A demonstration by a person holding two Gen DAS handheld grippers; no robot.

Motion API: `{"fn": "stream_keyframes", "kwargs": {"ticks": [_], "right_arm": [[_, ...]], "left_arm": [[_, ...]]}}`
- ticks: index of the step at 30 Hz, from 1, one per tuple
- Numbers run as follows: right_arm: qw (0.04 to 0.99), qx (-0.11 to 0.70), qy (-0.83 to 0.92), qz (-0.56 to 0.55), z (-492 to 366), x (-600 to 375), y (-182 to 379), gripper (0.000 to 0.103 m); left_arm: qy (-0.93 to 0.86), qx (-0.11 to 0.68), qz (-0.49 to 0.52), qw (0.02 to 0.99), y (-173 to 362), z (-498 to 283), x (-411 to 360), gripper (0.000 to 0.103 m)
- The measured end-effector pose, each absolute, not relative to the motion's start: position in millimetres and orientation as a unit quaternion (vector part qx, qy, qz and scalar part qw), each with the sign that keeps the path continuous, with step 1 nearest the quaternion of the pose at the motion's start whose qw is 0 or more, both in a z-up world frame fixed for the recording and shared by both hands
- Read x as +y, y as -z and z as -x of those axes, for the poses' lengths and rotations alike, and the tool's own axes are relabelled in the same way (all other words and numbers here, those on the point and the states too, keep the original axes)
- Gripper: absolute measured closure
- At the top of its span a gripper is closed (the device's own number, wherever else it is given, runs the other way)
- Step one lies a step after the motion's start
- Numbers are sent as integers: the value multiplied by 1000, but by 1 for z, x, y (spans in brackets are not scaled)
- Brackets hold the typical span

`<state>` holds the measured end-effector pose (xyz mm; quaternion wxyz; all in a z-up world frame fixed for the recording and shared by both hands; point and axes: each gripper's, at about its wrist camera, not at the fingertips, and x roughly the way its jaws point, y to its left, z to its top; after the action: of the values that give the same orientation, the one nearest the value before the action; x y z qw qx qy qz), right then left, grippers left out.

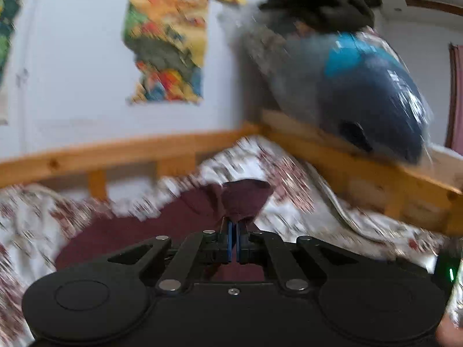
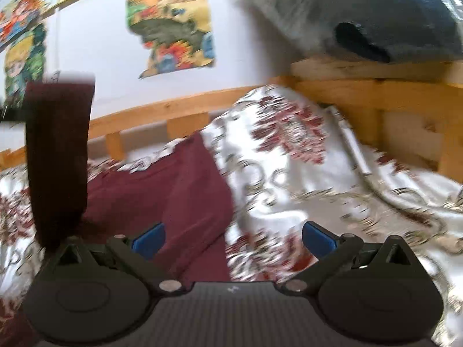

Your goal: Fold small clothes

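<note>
A: What does the black two-finger left gripper (image 1: 233,238) have?

B: Its blue-padded jaws are pressed together on a bunched corner of the dark maroon knit garment (image 1: 162,222), which is lifted there while the rest trails down onto the white bedspread with red floral print (image 1: 292,173).

A: And to the right?

B: The black right gripper (image 2: 233,238) hovers with its jaws spread wide, holding nothing. The garment lies under its left finger; a maroon strip hangs upright at far left. The pine bed rail (image 2: 150,112) runs behind.
</note>
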<state>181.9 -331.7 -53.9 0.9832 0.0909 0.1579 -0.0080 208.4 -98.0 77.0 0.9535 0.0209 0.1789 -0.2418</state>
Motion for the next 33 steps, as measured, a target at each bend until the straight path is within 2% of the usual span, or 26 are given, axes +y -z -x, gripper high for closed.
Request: {"fn": "stream_keyframes", "kwargs": {"ticks": [7, 15, 17, 19, 21, 23, 25, 27, 29, 31, 33], "right_arm": [[983, 141, 46, -108, -186, -363, 47, 0], [982, 148, 37, -111, -188, -365, 48, 0], [982, 151, 31, -110, -188, -363, 49, 0], [982, 154, 24, -106, -189, -360, 50, 0], [982, 158, 19, -103, -190, -358, 50, 0], [981, 164, 15, -102, -190, -355, 51, 0], [980, 173, 5, -102, -191, -352, 53, 0], [978, 185, -8, -99, -193, -347, 55, 0], [975, 200, -25, -89, -195, -339, 59, 0], [973, 216, -44, -75, -196, -328, 63, 0], [968, 236, -68, -52, -196, -315, 68, 0]], "left_arm": [[269, 237, -18, 933, -18, -188, -125, 101], [264, 295, -24, 918, 16, -183, -132, 98], [260, 308, -18, 915, 21, -184, -130, 89], [260, 318, -9, 912, 24, -184, -127, 85], [262, 324, 0, 909, 26, -180, -122, 72], [258, 324, 11, 910, 27, -176, -115, 51], [251, 323, 26, 912, 26, -172, -105, 45], [236, 327, 33, 915, 25, -170, -94, 44], [208, 328, 32, 921, 23, -170, -82, 34], [173, 325, 33, 929, 22, -173, -63, 29], [124, 325, 26, 937, 23, -181, -42, 28]]}}
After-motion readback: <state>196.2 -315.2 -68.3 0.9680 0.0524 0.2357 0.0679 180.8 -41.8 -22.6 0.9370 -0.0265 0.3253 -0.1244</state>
